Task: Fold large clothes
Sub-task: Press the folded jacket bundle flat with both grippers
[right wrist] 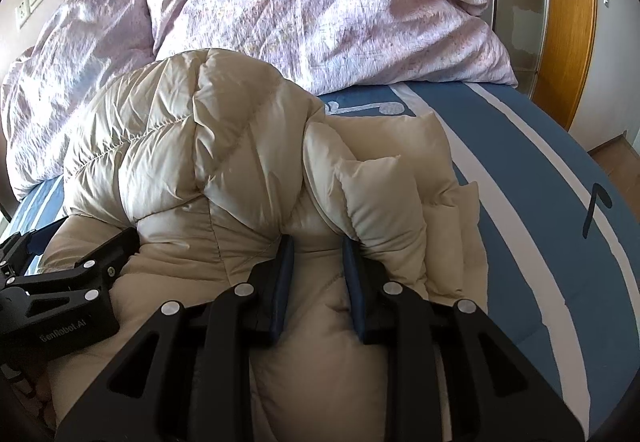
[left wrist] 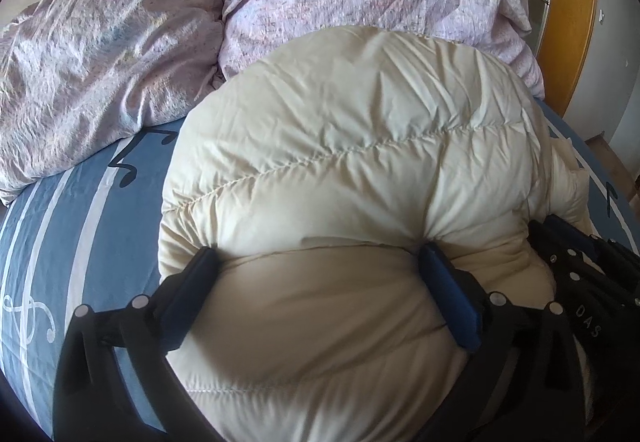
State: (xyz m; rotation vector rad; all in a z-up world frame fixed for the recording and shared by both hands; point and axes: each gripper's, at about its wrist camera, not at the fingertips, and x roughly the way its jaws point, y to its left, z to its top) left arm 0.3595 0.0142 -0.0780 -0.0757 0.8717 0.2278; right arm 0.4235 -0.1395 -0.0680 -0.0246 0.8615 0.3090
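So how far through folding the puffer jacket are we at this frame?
Done: the cream puffer jacket is bundled into a puffy stack on the blue striped bedsheet.
In hand: right gripper pinches a fold of it; left gripper straddles the bundle with jaws wide.
Left: the layers at the right side look uneven, so probably tidying and release.

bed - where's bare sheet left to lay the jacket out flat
Bare sheet runs right of the jacket, from the duvet down toward the near edge. A narrower strip lies left of the jacket, below the pillow. The far side is crowded with duvet and pillow; the middle is taken by the jacket and both tools.
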